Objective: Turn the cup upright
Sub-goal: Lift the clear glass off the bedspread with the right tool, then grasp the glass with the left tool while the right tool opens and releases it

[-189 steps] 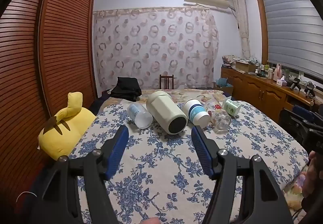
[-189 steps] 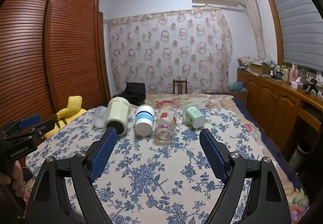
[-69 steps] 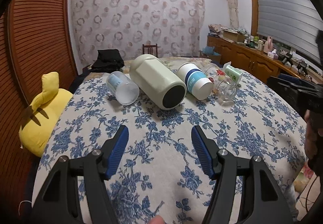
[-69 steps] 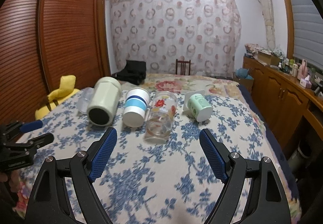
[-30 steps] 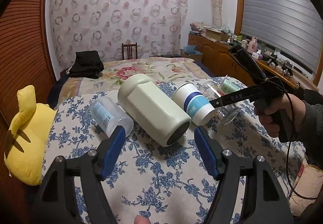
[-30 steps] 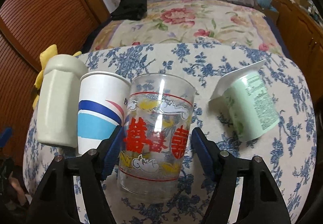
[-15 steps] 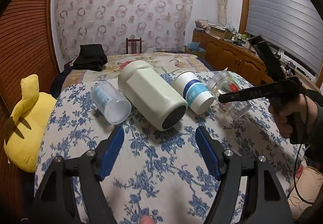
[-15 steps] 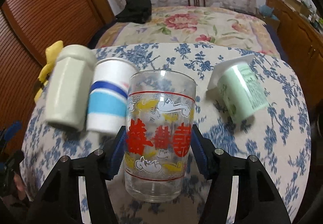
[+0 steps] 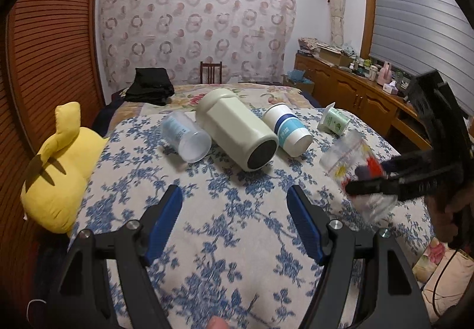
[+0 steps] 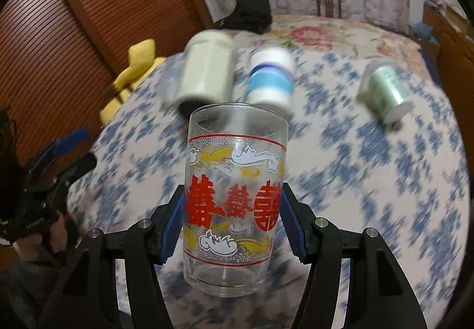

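Right hand-held gripper (image 10: 232,219) clamps the glass cup (image 10: 235,195); left hand-held gripper (image 9: 234,216) gapes apart

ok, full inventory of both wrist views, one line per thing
glass cup: 1, clear with red print, held in right hand-held gripper
cream bottle: 1, lying on bedspread
frosted cup: 1, clear, lying left of bottle
paper cup: 1, white and blue, lying right of bottle
green cup: 1, lying far right
plush toy: 1, yellow, bed's left edge
bedspread: 1, blue floral
left hand-held gripper: open, empty
right hand-held gripper: shut on glass
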{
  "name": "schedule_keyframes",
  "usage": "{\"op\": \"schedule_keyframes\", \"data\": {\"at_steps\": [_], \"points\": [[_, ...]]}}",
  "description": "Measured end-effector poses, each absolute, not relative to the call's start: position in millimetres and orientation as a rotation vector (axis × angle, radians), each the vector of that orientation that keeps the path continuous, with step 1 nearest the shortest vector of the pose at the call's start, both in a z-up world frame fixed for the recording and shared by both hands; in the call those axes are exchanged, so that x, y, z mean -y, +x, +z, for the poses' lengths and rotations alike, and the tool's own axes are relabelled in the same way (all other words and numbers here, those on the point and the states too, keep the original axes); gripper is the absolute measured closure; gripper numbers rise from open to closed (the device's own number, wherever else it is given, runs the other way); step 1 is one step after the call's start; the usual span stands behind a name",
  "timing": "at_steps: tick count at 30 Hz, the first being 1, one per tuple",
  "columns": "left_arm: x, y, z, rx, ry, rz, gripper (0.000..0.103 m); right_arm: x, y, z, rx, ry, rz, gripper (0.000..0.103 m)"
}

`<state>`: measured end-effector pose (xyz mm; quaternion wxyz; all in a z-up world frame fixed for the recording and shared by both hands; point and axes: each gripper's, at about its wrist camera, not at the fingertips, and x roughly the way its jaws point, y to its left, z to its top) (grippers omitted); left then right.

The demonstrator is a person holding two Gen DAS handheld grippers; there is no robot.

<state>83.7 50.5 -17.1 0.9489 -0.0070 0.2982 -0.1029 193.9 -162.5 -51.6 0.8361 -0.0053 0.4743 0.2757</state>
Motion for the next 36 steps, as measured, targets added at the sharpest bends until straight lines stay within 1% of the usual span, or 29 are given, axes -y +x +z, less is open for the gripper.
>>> {"op": "schedule_keyframes", "data": {"at_steps": [10, 19, 21, 22, 26, 33, 36], "points": [[-62, 70, -20, -0.617, -0.025, -0.165, 0.03, 125, 182, -75, -1.048, -0.069, 0.607, 0.041], [-56, 74, -23, -0.638, -0.022, -0.173, 0.03, 126, 185, -85, -1.042, -0.087, 0.574, 0.04], [-53, 76, -22, -0.643, -0.018, -0.175, 0.03, 128, 185, -82, -1.031, -0.079, 0.568, 0.039], [-51, 77, -22, -0.648, -0.018, -0.179, 0.03, 131, 185, -79, -1.022, -0.073, 0.565, 0.036], [-42, 80, -18, -0.664, -0.013, -0.194, 0.03, 143, 179, -63, -0.988, -0.054, 0.568, 0.034], [-6, 94, -11, -0.734, 0.02, -0.242, 0.03, 186, 145, -33, -0.853, -0.085, 0.521, 0.031], [12, 104, -12, -0.782, 0.032, -0.267, 0.03, 204, 133, -30, -0.804, -0.1, 0.486, 0.03]]}}
